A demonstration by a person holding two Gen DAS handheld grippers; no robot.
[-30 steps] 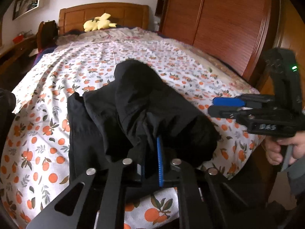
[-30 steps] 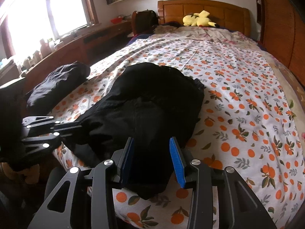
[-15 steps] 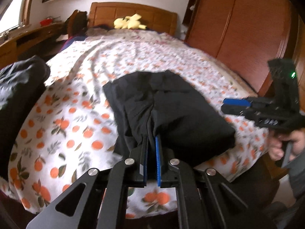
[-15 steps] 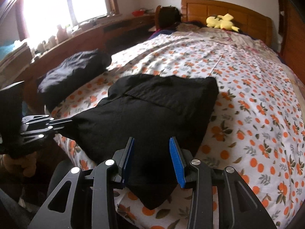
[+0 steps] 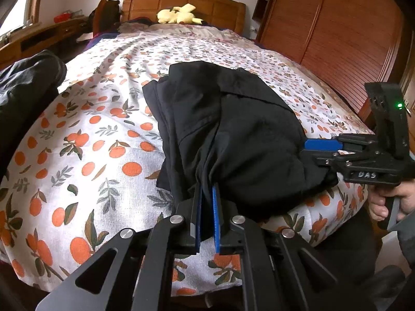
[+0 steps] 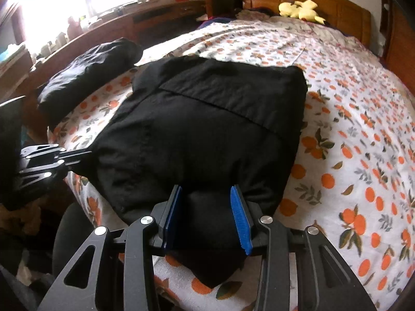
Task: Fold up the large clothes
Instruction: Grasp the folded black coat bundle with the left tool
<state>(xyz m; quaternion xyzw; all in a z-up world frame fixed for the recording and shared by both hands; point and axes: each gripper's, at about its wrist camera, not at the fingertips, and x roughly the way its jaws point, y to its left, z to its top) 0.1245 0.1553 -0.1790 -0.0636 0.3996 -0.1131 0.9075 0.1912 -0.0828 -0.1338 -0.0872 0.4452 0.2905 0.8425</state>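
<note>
A large black garment point(image 5: 233, 119) lies folded in a rough rectangle near the foot of the bed point(image 5: 90, 155), which has an orange-print sheet. My left gripper point(image 5: 206, 189) is shut on a thin pinch of the garment's near edge. In the right wrist view the same garment point(image 6: 207, 124) fills the middle. My right gripper point(image 6: 207, 197) is shut on a thick fold at the near corner, which fills the gap between the blue pads. Each gripper shows in the other's view: the right gripper point(image 5: 307, 149) at the garment's right corner, the left gripper point(image 6: 87, 154) at its left corner.
A second black bundle point(image 6: 88, 70) lies at the bed's left edge. A yellow plush toy point(image 5: 179, 14) sits by the wooden headboard. A wooden wardrobe point(image 5: 337, 39) stands along the right side. A cluttered ledge point(image 6: 103, 23) runs under the window. A hand point(image 5: 384, 202) holds the right gripper.
Both grippers have sunk toward the foot of the bed with the garment. It was bunched up and lifted a second ago and now lies flatter and spread out.
</note>
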